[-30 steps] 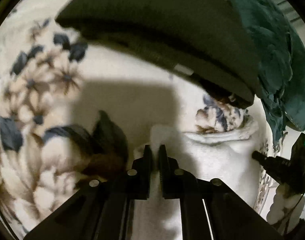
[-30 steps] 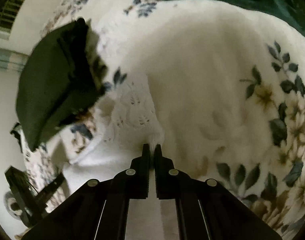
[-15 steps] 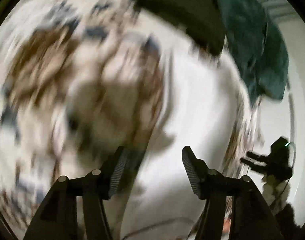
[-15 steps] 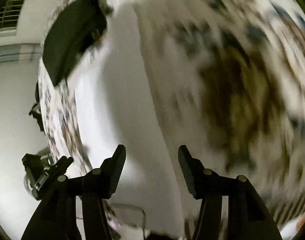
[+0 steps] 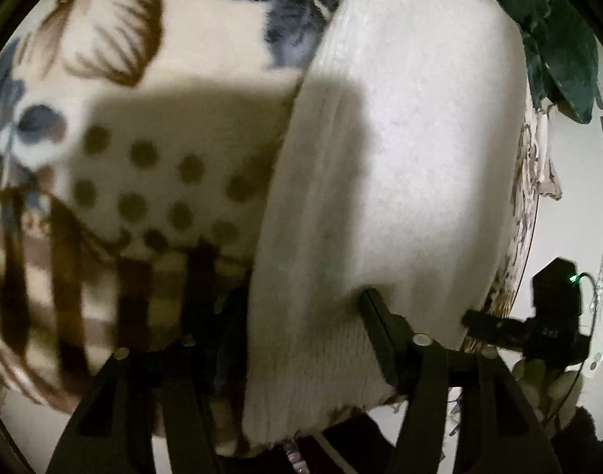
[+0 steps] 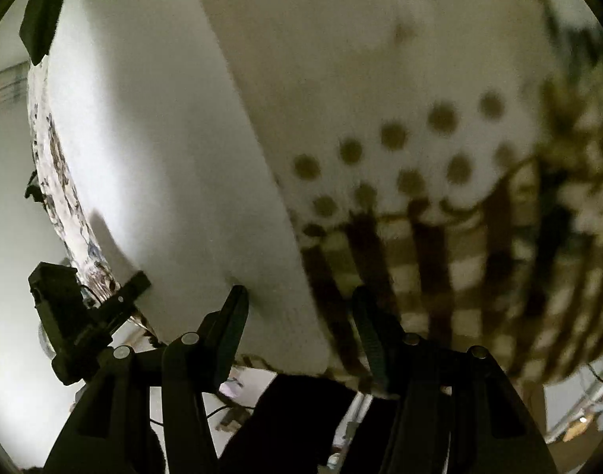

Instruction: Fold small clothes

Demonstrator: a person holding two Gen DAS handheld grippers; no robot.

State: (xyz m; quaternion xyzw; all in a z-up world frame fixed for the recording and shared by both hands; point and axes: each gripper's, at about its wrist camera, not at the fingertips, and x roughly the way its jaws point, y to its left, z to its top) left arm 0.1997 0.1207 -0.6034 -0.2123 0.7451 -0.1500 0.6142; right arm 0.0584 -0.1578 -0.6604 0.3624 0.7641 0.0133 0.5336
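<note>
Both grippers, pinched shut on the white knit garment a second ago, now gape wide and empty. The left gripper and right gripper straddle its near end, lying along the edge of the floral bedspread.

I see a bed covered by a patterned blanket, cream with blue and brown flowers, brown dots and a checked border. A white knitted garment lies flat on it, along the bed's edge. Beyond the garment's far end, a dark green cloth rests on the blanket, and a dark folded piece too.
</note>
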